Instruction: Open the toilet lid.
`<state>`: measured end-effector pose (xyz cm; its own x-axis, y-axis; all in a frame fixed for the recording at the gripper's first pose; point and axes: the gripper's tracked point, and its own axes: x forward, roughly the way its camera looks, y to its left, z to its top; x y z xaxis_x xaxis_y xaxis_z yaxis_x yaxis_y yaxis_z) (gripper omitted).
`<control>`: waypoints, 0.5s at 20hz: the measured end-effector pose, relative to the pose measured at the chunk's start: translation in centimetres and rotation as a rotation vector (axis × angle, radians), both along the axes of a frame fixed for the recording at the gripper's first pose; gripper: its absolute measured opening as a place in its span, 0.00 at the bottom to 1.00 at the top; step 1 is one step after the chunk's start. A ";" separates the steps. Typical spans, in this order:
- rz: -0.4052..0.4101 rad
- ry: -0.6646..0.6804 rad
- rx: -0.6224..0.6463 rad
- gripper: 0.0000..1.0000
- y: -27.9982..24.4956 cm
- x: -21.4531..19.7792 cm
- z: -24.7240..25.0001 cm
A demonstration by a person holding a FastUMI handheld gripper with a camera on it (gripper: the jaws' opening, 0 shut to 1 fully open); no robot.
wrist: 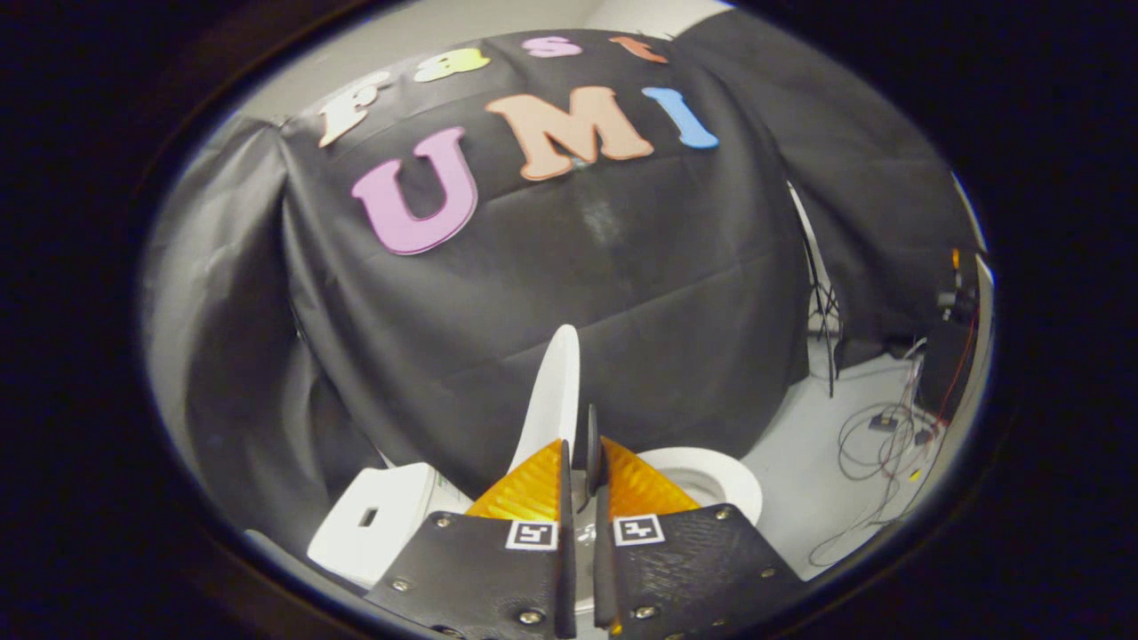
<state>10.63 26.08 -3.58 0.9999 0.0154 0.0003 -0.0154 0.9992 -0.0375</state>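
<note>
The lid stands raised, nearly upright, at lower centre, its edge pinched between the closed gripper fingers, the bowl to their right. I'd judge the lift almost done; next, tip it back and release.

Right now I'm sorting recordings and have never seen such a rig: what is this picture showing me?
The camera rides on a hand-held two-finger gripper and looks forward along its fingers, seen at the bottom. The fingers are nearly closed around the edge of a white toilet lid, which stands raised, edge-on to the camera. To the right lies the toilet bowl rim; to the left, the white tank. Black cloth walls the booth, and cables lie on the floor.
</note>
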 end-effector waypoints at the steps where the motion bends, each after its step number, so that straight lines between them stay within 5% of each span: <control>1: 0.007 -0.005 -0.035 0.08 0.9 -0.1 0.5; 7: -0.052 0.044 -0.425 0.09 3.2 -0.8 0.4; 10: -0.028 0.030 -0.419 0.09 4.6 -1.3 0.6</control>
<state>9.30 30.64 -2.95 0.9994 -0.0189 -0.0296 0.0039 0.8977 -0.4407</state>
